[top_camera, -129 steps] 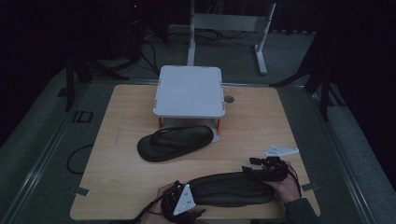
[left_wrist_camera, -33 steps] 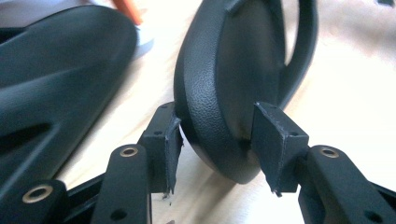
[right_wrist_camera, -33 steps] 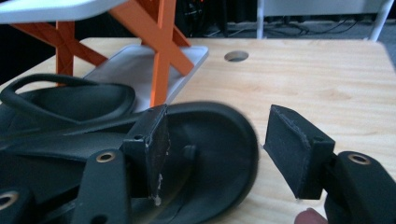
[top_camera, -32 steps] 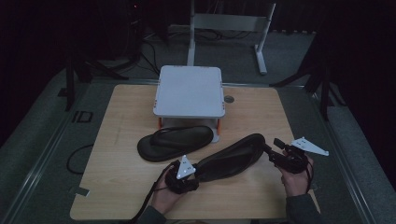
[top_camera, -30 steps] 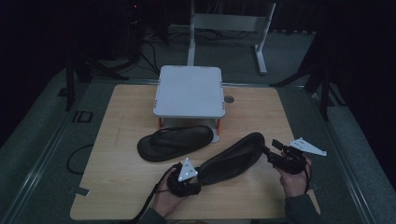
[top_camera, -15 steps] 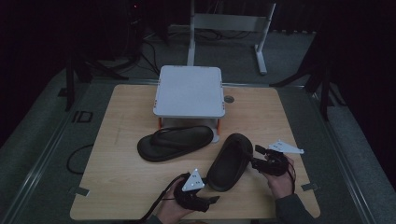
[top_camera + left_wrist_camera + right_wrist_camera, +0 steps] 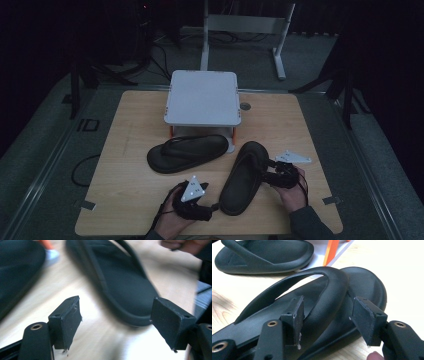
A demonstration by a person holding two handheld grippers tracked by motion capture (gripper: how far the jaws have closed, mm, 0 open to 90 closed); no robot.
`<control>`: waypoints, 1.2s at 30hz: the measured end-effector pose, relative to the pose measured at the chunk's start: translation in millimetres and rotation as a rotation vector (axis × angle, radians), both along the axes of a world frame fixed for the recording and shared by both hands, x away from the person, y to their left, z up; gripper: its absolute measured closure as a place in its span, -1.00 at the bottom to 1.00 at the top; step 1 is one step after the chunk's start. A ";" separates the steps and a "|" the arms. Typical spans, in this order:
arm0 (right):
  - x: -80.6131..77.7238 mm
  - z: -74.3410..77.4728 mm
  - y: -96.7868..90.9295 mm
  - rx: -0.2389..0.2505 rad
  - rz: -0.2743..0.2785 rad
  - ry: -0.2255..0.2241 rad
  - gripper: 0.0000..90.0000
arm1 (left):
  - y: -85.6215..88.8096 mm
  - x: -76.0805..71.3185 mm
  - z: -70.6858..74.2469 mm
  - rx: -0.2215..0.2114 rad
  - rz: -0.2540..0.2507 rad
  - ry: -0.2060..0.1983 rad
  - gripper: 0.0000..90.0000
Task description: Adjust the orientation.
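Observation:
Two black flip-flop sandals lie on the wooden table [image 7: 132, 200]. One sandal [image 7: 187, 152] rests crosswise in front of the white stand. The other sandal [image 7: 245, 175] points away from me, toe toward the stand. My left gripper [image 7: 212, 210] sits just left of its heel [image 7: 125, 290]; its jaws have just been opening and hold nothing, with bare table between the pads [image 7: 116, 320]. My right gripper [image 7: 269, 176] reaches in from the right, and its jaws, which have just been closing, stand astride the sandal's strap [image 7: 329, 285], with small gaps at the pads [image 7: 295, 315].
A white stand [image 7: 202, 97] on orange legs [image 7: 330, 251] occupies the table's far middle, close behind the crosswise sandal [image 7: 267, 255]. A small round grommet [image 7: 244, 106] sits beside it. Bare wood lies to the left and far right. Dark floor and cables surround the table.
The near sandal swung from lying slantwise to pointing away from me. The left gripper let go of its heel and drew back. The right gripper moved in over the strap.

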State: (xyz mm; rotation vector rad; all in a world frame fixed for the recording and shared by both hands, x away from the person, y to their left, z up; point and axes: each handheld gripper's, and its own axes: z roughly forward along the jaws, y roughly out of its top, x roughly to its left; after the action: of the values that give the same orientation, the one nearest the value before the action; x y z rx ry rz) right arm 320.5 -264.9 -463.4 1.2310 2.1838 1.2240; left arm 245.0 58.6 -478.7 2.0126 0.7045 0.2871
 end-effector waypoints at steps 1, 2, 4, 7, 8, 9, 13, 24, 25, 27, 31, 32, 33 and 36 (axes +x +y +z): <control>0.2 0.0 0.6 -0.003 0.001 0.001 -0.05 | 3.4 3.0 1.7 0.000 0.016 -0.003 -0.49; 0.4 -0.2 0.9 -0.002 0.003 0.002 -0.05 | 6.0 6.1 3.7 0.000 0.023 -0.003 -0.50; 0.6 -0.8 1.2 -0.001 0.003 0.004 -0.05 | 10.0 12.8 8.3 0.004 0.046 -0.018 -0.50; 0.7 -0.9 1.0 0.000 0.004 0.006 -0.05 | 14.7 26.8 14.4 0.006 0.068 -0.031 -0.47; 0.7 -1.0 0.8 0.002 0.004 0.007 -0.05 | 15.3 32.4 16.3 0.002 0.073 -0.032 -0.47; 0.6 -1.1 0.6 0.004 0.003 0.008 -0.05 | 15.5 38.3 18.2 -0.004 0.075 -0.028 -0.47; 0.6 -1.5 0.3 0.009 0.003 0.008 -0.05 | 8.0 64.7 25.4 0.012 0.092 -0.048 -0.47; 0.4 -2.8 -1.3 0.021 0.008 0.008 -0.06 | -29.5 125.0 24.0 0.064 0.088 0.011 -0.46; 0.3 -2.8 -1.4 0.021 0.008 0.008 -0.06 | -31.3 127.9 20.5 0.073 0.086 0.029 -0.46; -0.1 -2.7 -1.7 0.019 0.009 0.003 -0.06 | -32.8 130.1 14.1 0.101 0.081 0.055 -0.45; -0.4 -3.1 -2.5 0.025 0.010 0.006 -0.07 | -30.5 121.7 7.7 0.143 0.057 0.057 -0.39; -0.1 -3.2 -2.5 0.025 0.011 0.007 -0.07 | -29.1 118.8 8.2 0.143 0.055 0.058 -0.38; -0.1 -3.2 -2.2 0.025 0.011 0.006 -0.07 | -27.5 116.0 8.8 0.153 0.053 0.056 -0.38; -0.6 -2.9 -1.6 0.021 0.009 0.003 -0.07 | -21.6 104.6 9.3 0.147 0.045 0.051 -0.37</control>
State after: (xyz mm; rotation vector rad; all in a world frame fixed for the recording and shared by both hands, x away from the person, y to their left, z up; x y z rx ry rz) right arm 319.9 -266.5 -466.4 1.2328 2.1865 1.2527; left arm 349.5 37.0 -469.4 2.1522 0.7804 0.3234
